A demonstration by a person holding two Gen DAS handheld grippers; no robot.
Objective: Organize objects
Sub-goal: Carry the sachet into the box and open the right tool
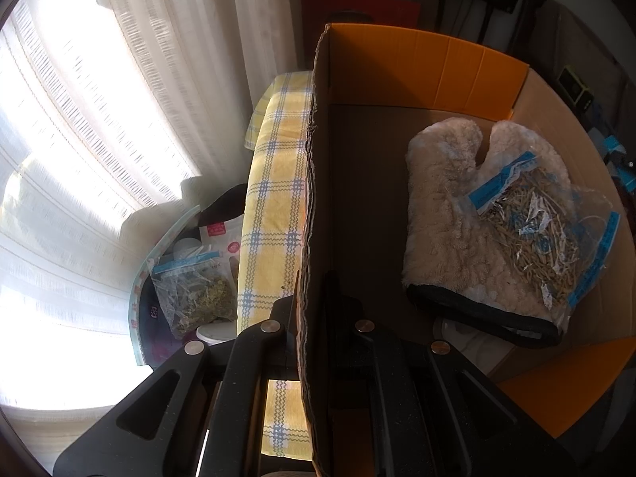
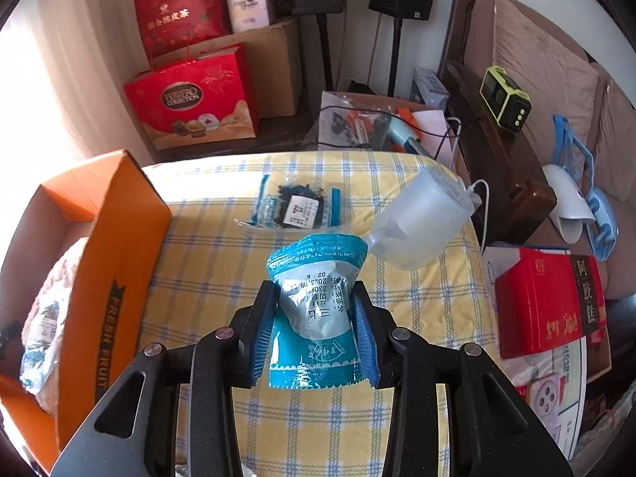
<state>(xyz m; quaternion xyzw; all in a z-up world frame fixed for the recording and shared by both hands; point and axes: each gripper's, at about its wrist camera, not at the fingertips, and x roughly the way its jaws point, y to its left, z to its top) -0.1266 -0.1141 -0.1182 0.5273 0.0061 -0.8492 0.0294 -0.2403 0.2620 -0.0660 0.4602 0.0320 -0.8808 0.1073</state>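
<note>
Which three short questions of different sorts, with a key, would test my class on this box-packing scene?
1. True or false: the right gripper is shut on a teal packet.
2. What does the left gripper clamp?
A. the box wall
B. the fleecy mitt
C. a bag
3. Fill in: on the mitt in the orange box lies a clear bag of dried ____.

Key: 1 true; 2 A; 3 herbs.
</note>
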